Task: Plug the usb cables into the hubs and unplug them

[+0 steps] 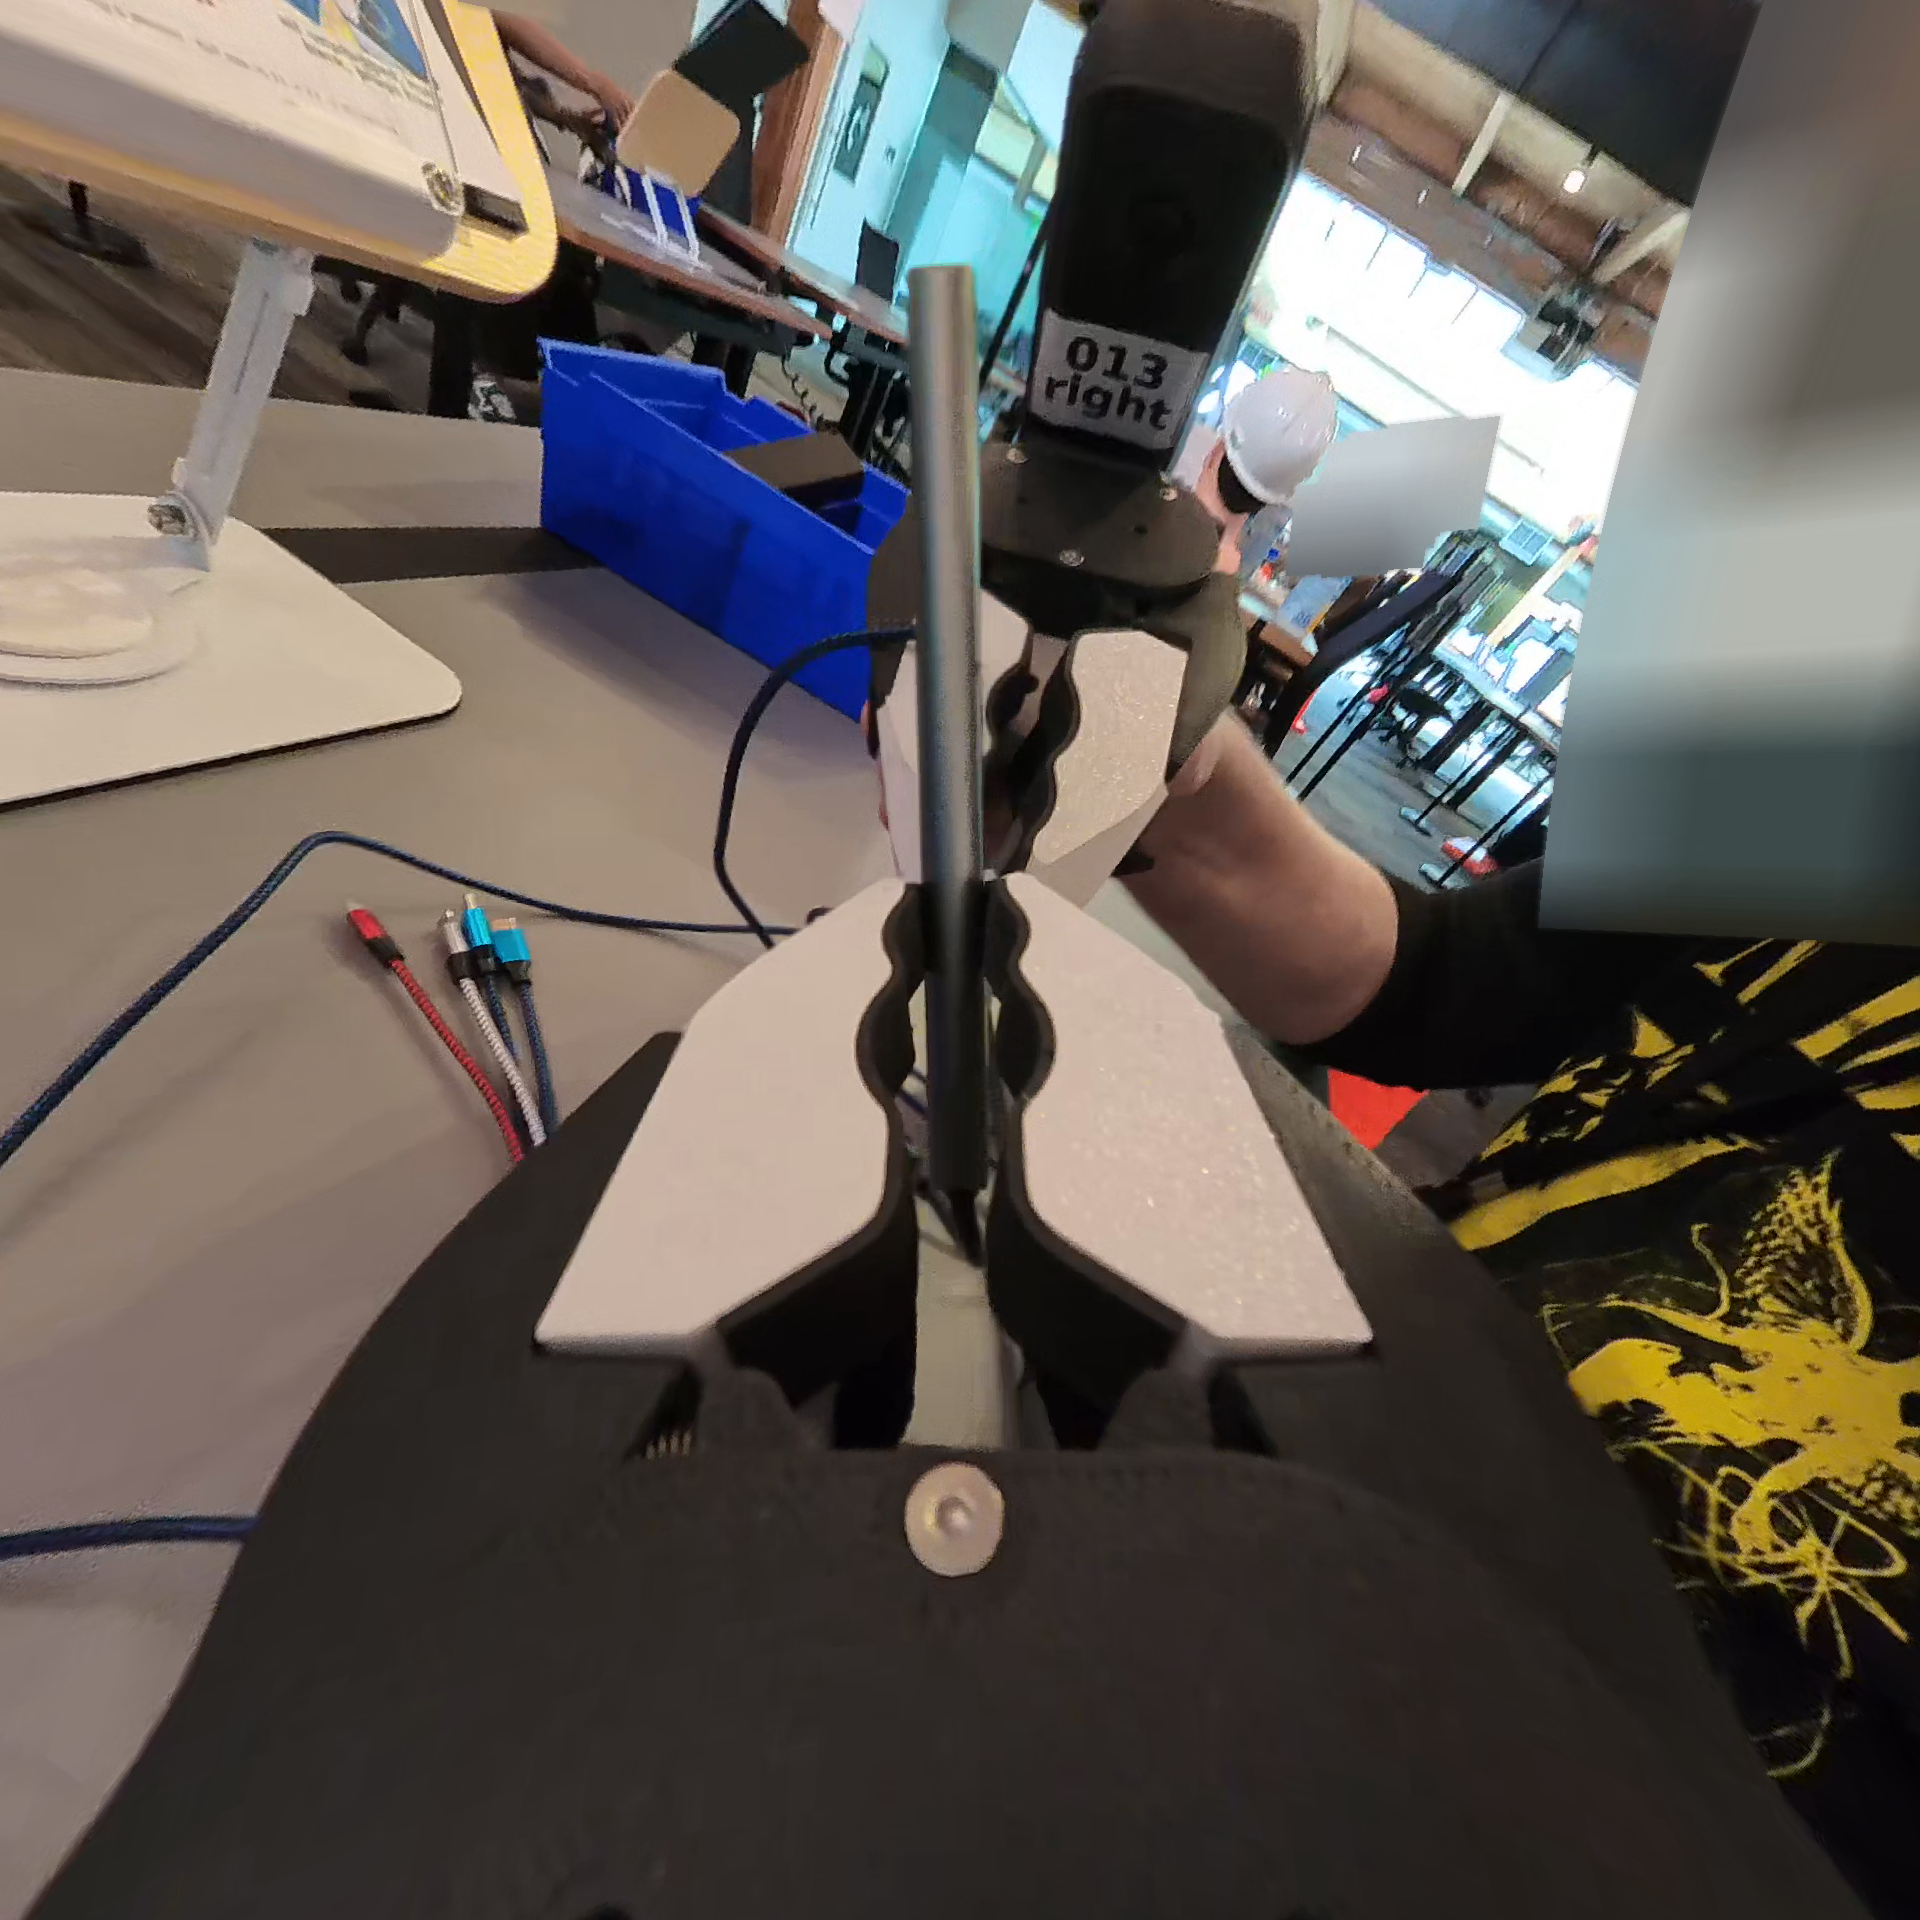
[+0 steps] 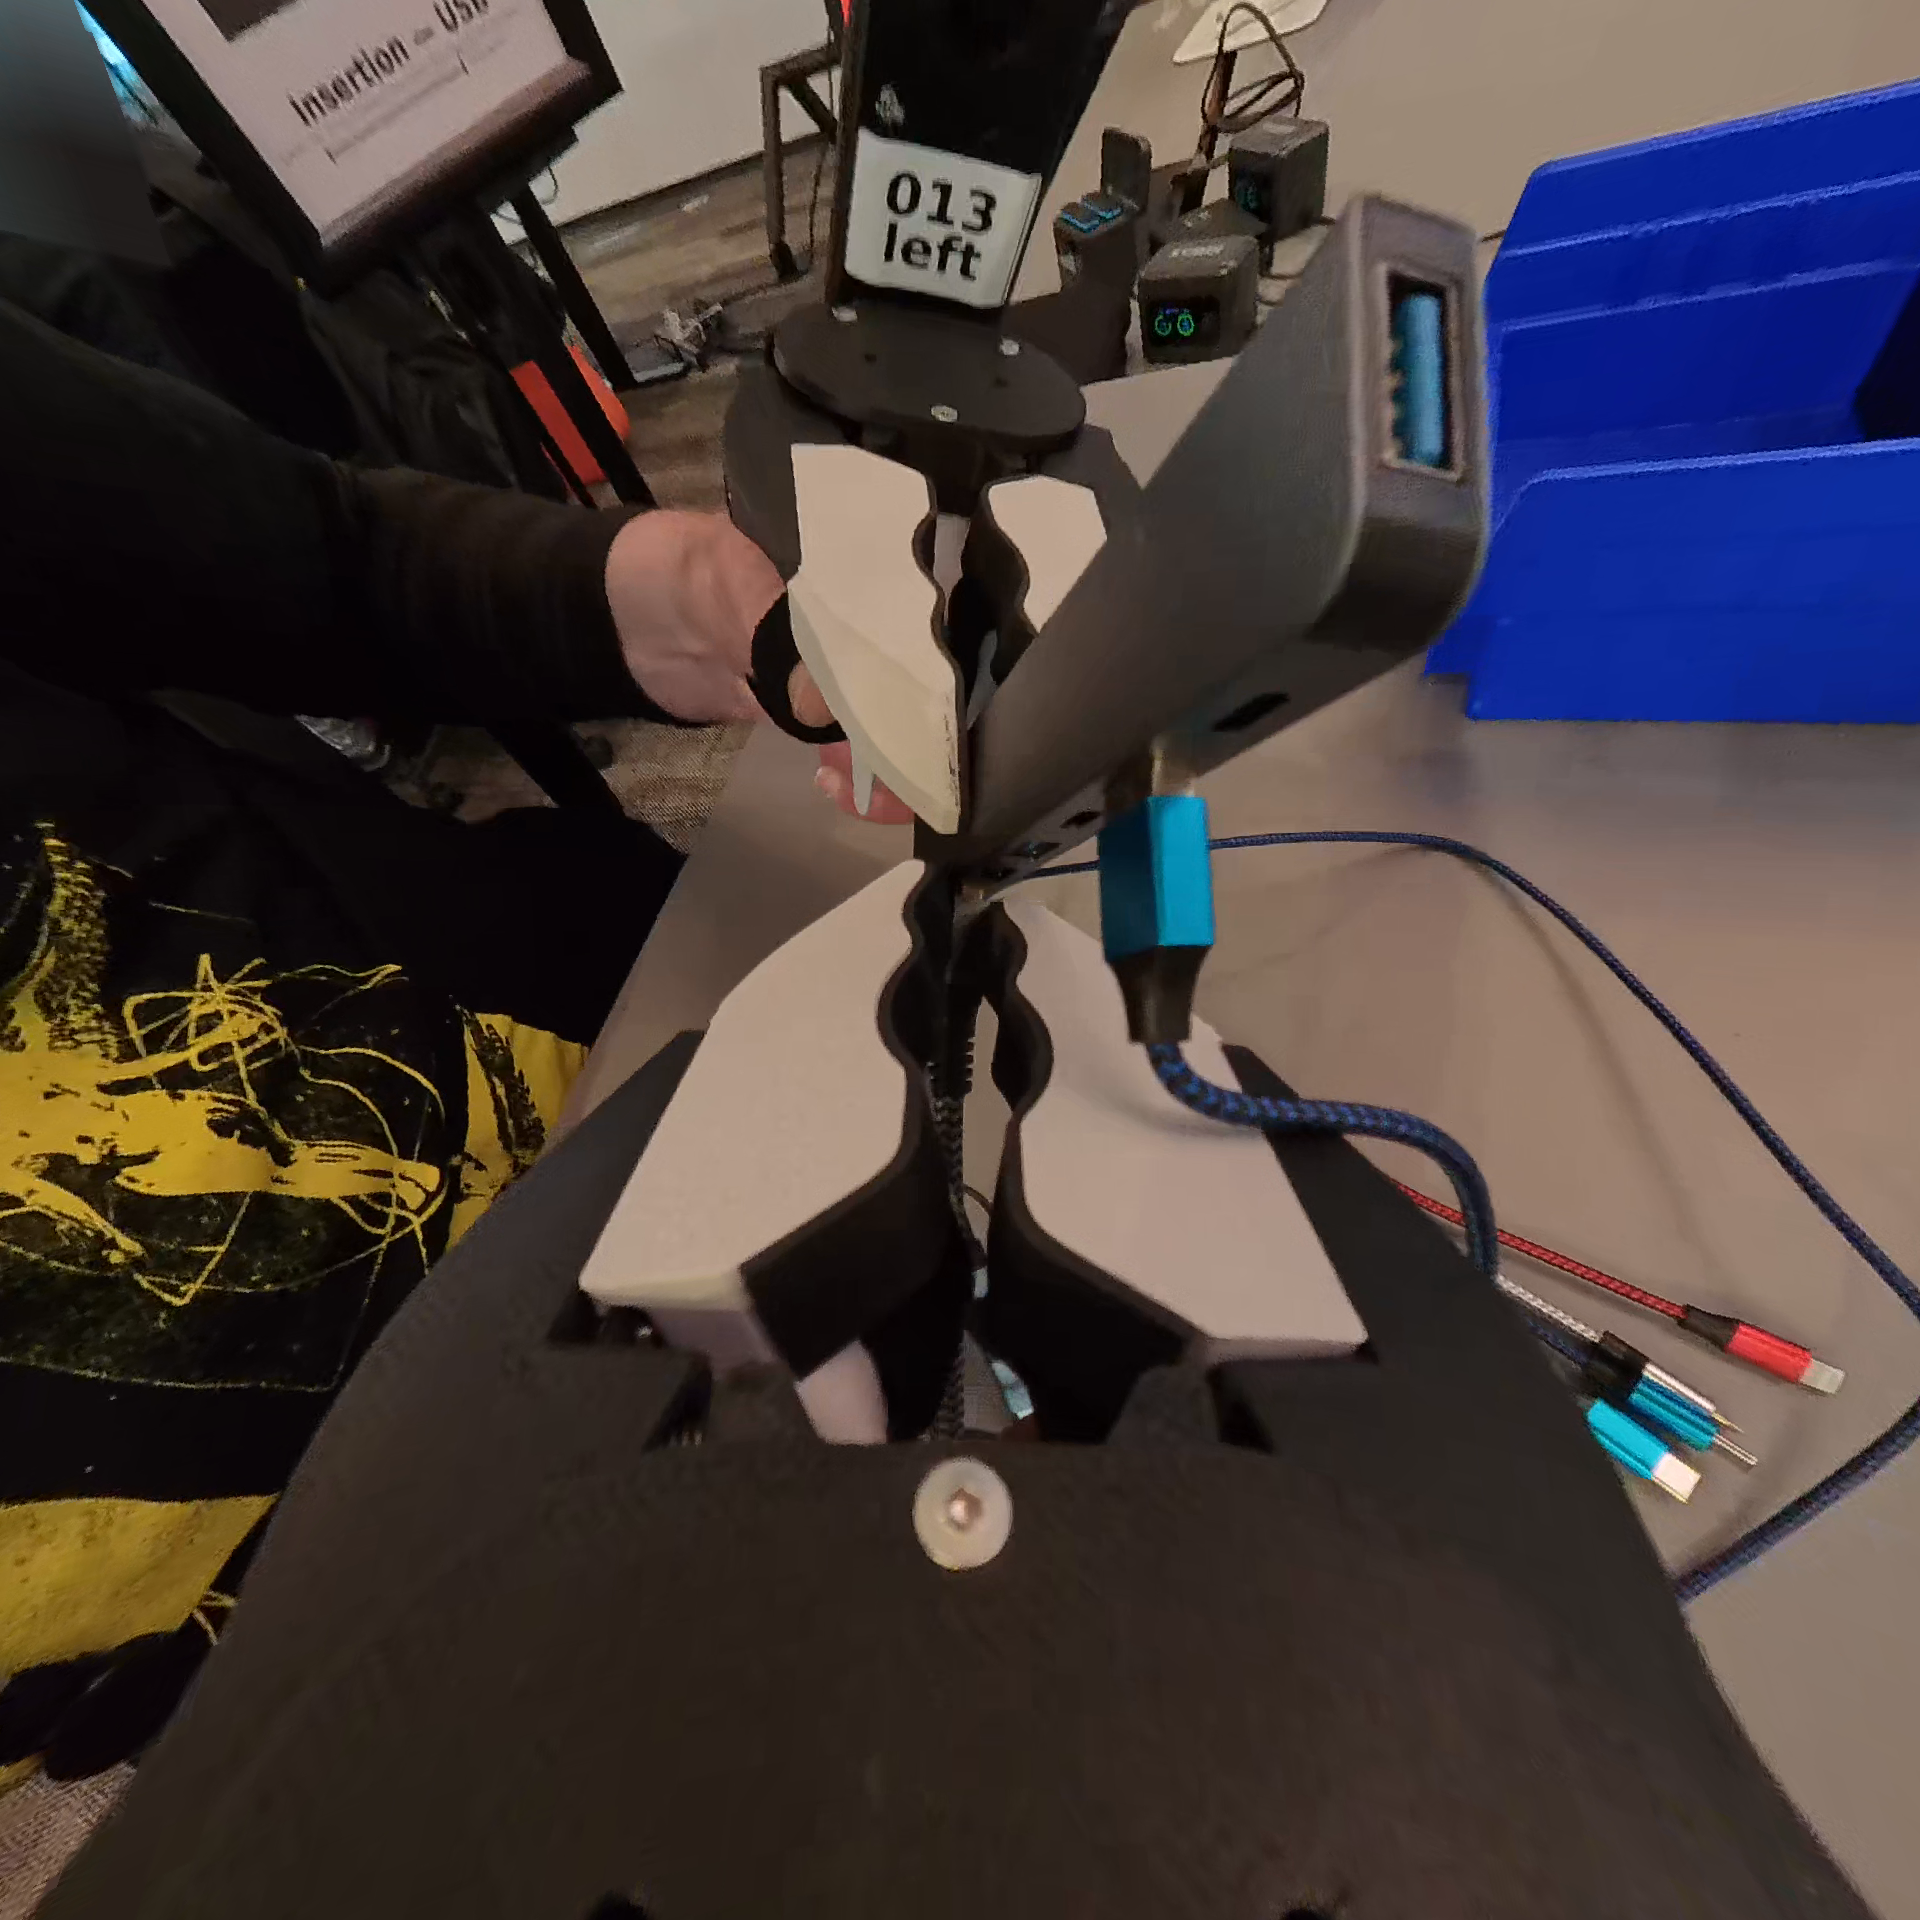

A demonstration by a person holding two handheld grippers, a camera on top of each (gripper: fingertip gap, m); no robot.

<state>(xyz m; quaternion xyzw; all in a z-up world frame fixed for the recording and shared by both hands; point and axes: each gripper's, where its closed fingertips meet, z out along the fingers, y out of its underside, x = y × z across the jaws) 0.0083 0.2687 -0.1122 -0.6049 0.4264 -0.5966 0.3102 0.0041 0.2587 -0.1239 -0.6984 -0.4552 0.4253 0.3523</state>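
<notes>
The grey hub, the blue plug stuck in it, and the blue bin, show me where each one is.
Grey hub (image 2: 1226,499): right wrist view, on its broad flat face.
Blue plug (image 2: 1155,883): right wrist view, on its blue shell under the hub's edge.
Blue bin (image 1: 665,499): left wrist view, on its near side wall.

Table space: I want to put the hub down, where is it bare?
Bare grey table lies between the white stand base, the blue bin and the loose cable ends. Crowded around those ends and the blue cable loop.
</notes>
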